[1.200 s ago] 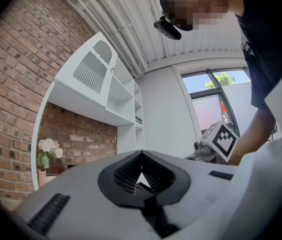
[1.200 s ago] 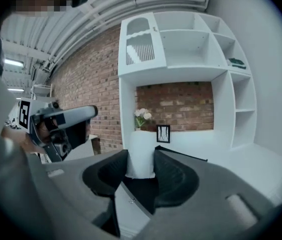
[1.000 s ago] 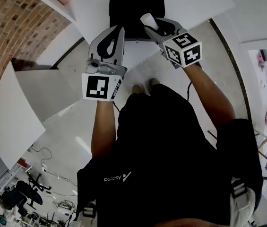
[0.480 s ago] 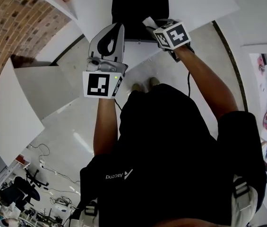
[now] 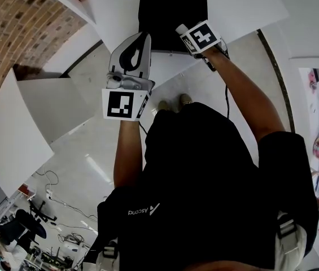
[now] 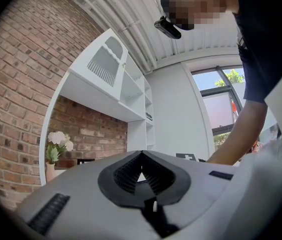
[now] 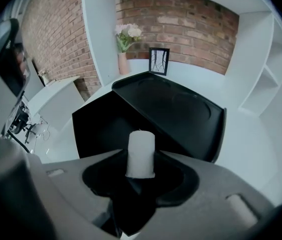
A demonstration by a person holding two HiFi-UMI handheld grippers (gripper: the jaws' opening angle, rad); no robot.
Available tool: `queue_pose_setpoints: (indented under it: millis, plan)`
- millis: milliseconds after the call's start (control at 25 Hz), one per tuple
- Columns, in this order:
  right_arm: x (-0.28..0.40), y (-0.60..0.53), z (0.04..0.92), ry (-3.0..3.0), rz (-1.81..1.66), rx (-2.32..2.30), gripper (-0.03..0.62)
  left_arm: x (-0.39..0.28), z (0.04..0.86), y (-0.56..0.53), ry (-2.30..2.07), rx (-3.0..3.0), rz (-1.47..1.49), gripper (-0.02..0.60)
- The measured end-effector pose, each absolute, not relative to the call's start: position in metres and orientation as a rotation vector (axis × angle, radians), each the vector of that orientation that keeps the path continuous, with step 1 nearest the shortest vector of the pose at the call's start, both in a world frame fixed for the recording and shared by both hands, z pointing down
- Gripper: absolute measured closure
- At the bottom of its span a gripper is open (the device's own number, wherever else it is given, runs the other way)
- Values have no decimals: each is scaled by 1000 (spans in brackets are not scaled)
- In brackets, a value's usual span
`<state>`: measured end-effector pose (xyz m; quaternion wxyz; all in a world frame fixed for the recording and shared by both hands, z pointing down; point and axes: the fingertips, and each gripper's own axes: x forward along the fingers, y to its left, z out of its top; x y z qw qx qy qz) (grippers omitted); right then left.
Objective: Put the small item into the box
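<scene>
A small white cylinder [image 7: 141, 149] stands upright between the jaws of my right gripper [image 7: 141, 165], which is shut on it. In the head view that gripper [image 5: 185, 34] tips steeply down over the near right part of the black box [image 5: 167, 13], with the cylinder [image 5: 180, 29] showing at its tip. The right gripper view shows the black box [image 7: 180, 111] just beyond the cylinder. My left gripper [image 5: 141, 39] hangs to the left of the box's near edge, roughly level, its jaws shut on nothing. In the left gripper view its fingertips [image 6: 141, 156] meet.
The box rests on a white counter [image 5: 244, 4]. A vase of flowers [image 7: 126, 39] and a small picture frame [image 7: 159, 60] stand behind it against a brick wall [image 7: 180, 14]. White shelves [image 6: 126, 99] rise at the side. A white cabinet [image 5: 40, 112] stands at the left.
My right gripper has tipped downward and sunk toward the box with the cylinder still held. The left gripper has crept slightly forward.
</scene>
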<state>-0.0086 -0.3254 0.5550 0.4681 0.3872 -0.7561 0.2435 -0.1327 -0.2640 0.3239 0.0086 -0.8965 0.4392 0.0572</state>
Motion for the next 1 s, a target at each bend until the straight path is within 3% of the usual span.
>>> queue_pose_setpoints:
  millis: [1000]
  plan:
    - [-21,-319,582,-1699,375,833,396,-145,348,-271,1412,-2837,173,583]
